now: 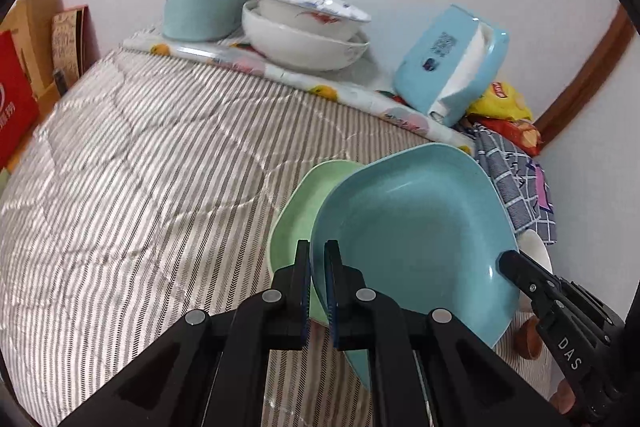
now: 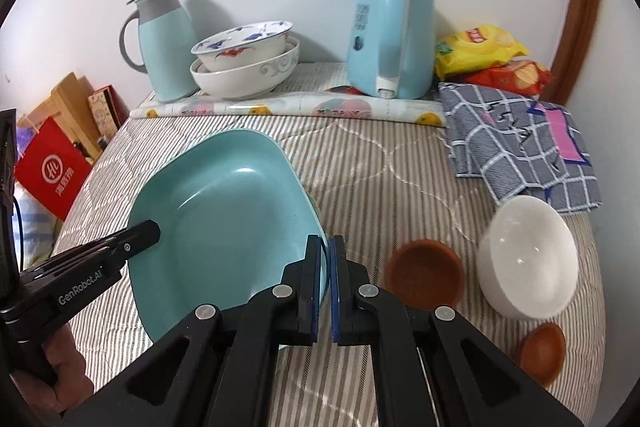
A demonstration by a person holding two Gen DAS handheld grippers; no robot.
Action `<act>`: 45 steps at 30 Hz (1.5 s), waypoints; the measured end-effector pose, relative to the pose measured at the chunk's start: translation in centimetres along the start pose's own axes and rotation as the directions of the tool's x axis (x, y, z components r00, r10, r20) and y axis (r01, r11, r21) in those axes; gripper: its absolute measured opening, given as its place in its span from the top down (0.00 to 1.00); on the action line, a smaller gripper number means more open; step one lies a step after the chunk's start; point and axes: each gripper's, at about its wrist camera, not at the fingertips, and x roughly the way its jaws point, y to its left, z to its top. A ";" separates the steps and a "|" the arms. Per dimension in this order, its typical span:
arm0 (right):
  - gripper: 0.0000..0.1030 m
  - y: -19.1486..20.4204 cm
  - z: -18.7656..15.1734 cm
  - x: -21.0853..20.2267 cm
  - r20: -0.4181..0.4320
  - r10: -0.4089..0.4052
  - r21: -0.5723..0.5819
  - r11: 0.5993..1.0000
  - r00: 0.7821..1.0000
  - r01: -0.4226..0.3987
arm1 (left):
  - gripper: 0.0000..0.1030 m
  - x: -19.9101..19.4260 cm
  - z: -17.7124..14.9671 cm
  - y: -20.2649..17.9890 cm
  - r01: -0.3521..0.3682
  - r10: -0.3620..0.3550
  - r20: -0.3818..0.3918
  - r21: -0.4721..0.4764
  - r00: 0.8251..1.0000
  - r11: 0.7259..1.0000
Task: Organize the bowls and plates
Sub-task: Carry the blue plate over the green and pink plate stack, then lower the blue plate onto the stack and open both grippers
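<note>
A light blue squarish plate [image 1: 408,227] [image 2: 228,211] is gripped at two opposite edges. My left gripper [image 1: 318,247] is shut on its near left rim. At the far edge in the left wrist view, my right gripper [image 1: 508,261] shows as a black fingertip. My right gripper [image 2: 326,243] is shut on the plate's right rim, with the left gripper [image 2: 154,227] on the opposite rim. A green plate [image 1: 296,219] lies under the blue one, showing past its left edge. Two patterned white bowls [image 2: 244,63] [image 1: 308,35] sit stacked at the back.
On the striped quilt [image 2: 380,187] to the right are a white bowl [image 2: 528,259] on its side and two small brown dishes [image 2: 424,271] [image 2: 540,355]. A jug [image 2: 164,43], blue box [image 2: 388,35], snack packets [image 2: 480,47] and checked cloth [image 2: 520,143] line the back.
</note>
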 end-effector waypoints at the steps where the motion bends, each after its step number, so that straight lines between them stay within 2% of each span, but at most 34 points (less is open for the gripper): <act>1: 0.96 0.0 0.1 0.4 -0.005 0.003 -0.005 1.000 1.000 -0.003 | 0.93 0.3 0.0 0.2 -0.006 0.006 -0.005 -0.007 1.000 1.000; 9: 0.96 0.5 1.6 3.4 -0.041 0.042 -0.068 0.997 0.998 -0.045 | 0.93 2.2 0.0 1.0 -0.057 0.055 -0.034 -0.049 0.998 0.997; 17: 0.94 0.2 2.8 6.3 -0.079 0.075 -0.084 0.993 0.994 -0.081 | 0.92 3.7 0.4 1.2 -0.082 0.077 -0.065 -0.079 0.995 0.993; 20: 0.94 0.2 3.1 7.2 -0.089 0.065 -0.099 0.992 0.994 -0.074 | 0.91 4.5 0.4 1.1 -0.092 0.085 -0.091 -0.074 0.992 0.993; 33: 0.90 0.5 3.3 7.6 -0.087 0.060 -0.110 0.992 0.994 -0.069 | 0.88 3.5 0.1 1.2 -0.057 0.049 -0.117 -0.066 0.992 0.996; 35: 0.88 0.3 3.4 7.2 -0.076 0.066 -0.097 0.993 0.995 -0.073 | 0.87 3.3 0.0 1.1 -0.052 0.046 -0.115 -0.056 0.992 0.997; 36: 0.82 0.3 3.3 7.0 -0.072 0.068 -0.091 0.993 0.995 -0.075 | 0.87 3.1 0.0 1.1 -0.046 0.039 -0.116 -0.058 0.992 0.997; 37: 0.76 0.2 3.3 6.7 -0.068 0.069 -0.089 0.993 0.995 -0.075 | 0.86 2.9 0.0 1.1 -0.039 0.032 -0.117 -0.059 0.993 0.998; 41: 0.73 -0.1 3.0 5.1 -0.038 0.060 -0.080 0.995 0.997 -0.063 | 0.74 2.4 -0.2 0.6 -0.019 0.015 -0.111 -0.036 0.994 0.999; 43: 0.70 -0.3 2.8 4.5 -0.029 0.055 -0.073 0.996 0.998 -0.057 | 0.59 2.2 -0.3 0.1 -0.025 0.023 -0.106 -0.016 0.994 1.000; 45: 0.69 -0.6 2.4 3.7 -0.020 0.049 -0.060 0.997 0.999 -0.050 | 0.53 1.9 -0.5 -0.5 -0.065 0.067 -0.087 0.023 0.994 0.998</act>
